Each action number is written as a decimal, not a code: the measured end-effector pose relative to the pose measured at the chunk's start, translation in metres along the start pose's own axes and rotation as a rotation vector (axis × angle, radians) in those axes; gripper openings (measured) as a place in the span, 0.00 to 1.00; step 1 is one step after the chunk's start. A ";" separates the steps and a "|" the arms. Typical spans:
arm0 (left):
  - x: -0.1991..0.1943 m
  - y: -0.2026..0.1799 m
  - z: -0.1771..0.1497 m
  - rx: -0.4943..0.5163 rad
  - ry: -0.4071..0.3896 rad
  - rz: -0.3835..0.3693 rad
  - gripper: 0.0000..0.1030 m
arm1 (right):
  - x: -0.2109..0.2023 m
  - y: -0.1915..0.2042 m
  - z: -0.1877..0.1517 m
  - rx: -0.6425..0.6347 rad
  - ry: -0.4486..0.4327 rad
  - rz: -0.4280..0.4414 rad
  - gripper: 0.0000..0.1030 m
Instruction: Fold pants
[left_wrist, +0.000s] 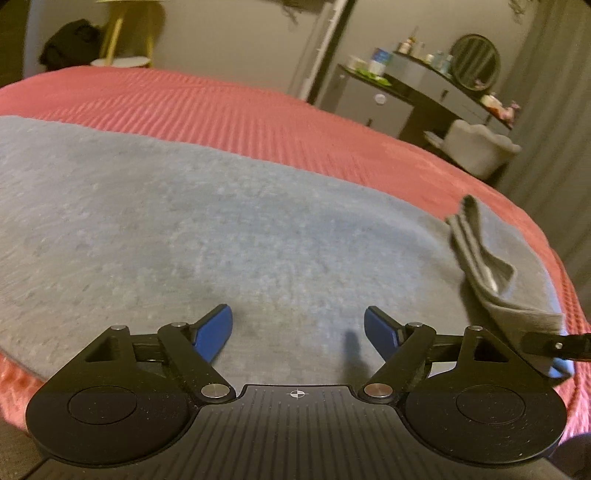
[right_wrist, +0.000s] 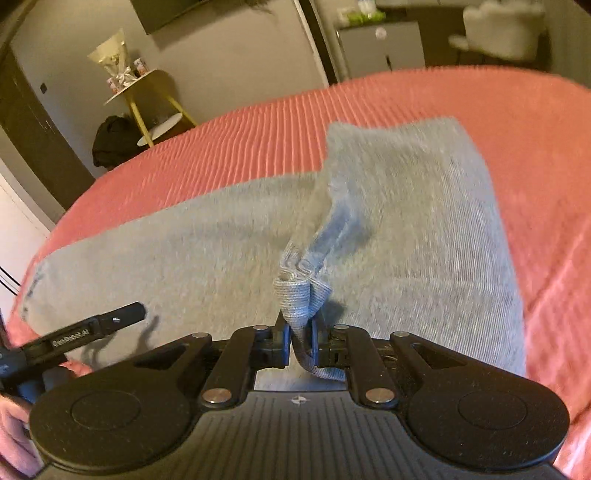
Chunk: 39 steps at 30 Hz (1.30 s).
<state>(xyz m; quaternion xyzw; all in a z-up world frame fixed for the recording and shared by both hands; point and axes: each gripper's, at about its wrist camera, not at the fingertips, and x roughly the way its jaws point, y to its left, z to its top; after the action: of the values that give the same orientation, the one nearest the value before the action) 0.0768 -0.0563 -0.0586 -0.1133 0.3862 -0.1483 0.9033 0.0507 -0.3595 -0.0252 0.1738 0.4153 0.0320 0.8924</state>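
Grey-blue pants (left_wrist: 221, 221) lie spread flat on the pink ribbed bedcover (left_wrist: 221, 103). My left gripper (left_wrist: 298, 314) hovers low over the near part of the pants, its blue pads wide apart with nothing between them. My right gripper (right_wrist: 299, 332) is shut on a bunched ribbed cuff (right_wrist: 299, 295) and lifts that end, so a strip of fabric rises off the pants (right_wrist: 424, 240). In the left wrist view the lifted cuff strip (left_wrist: 480, 258) hangs at the right, with the right gripper (left_wrist: 554, 345) at the frame edge. The left gripper's finger (right_wrist: 92, 325) shows at the left of the right wrist view.
The bedcover (right_wrist: 258, 129) ends near a dresser (left_wrist: 424, 81) with bottles and a round mirror, beside a grey chair (left_wrist: 480, 147). A yellow side table (right_wrist: 147, 99) and a black bag (right_wrist: 114, 140) stand by the far wall. A hand (right_wrist: 11, 424) is at the lower left.
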 end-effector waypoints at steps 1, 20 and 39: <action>0.001 -0.002 0.000 0.008 0.006 -0.013 0.82 | 0.000 -0.002 0.000 0.000 0.008 0.005 0.11; 0.118 -0.119 0.031 -0.128 0.344 -0.397 0.83 | -0.053 -0.147 -0.064 0.816 -0.212 0.201 0.62; 0.123 -0.124 0.043 -0.168 0.312 -0.366 0.16 | -0.033 -0.149 -0.074 0.827 -0.285 0.352 0.64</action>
<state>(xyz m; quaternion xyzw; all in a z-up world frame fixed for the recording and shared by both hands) 0.1671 -0.2119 -0.0712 -0.2319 0.5048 -0.2925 0.7783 -0.0394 -0.4850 -0.0959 0.5851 0.2307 -0.0092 0.7774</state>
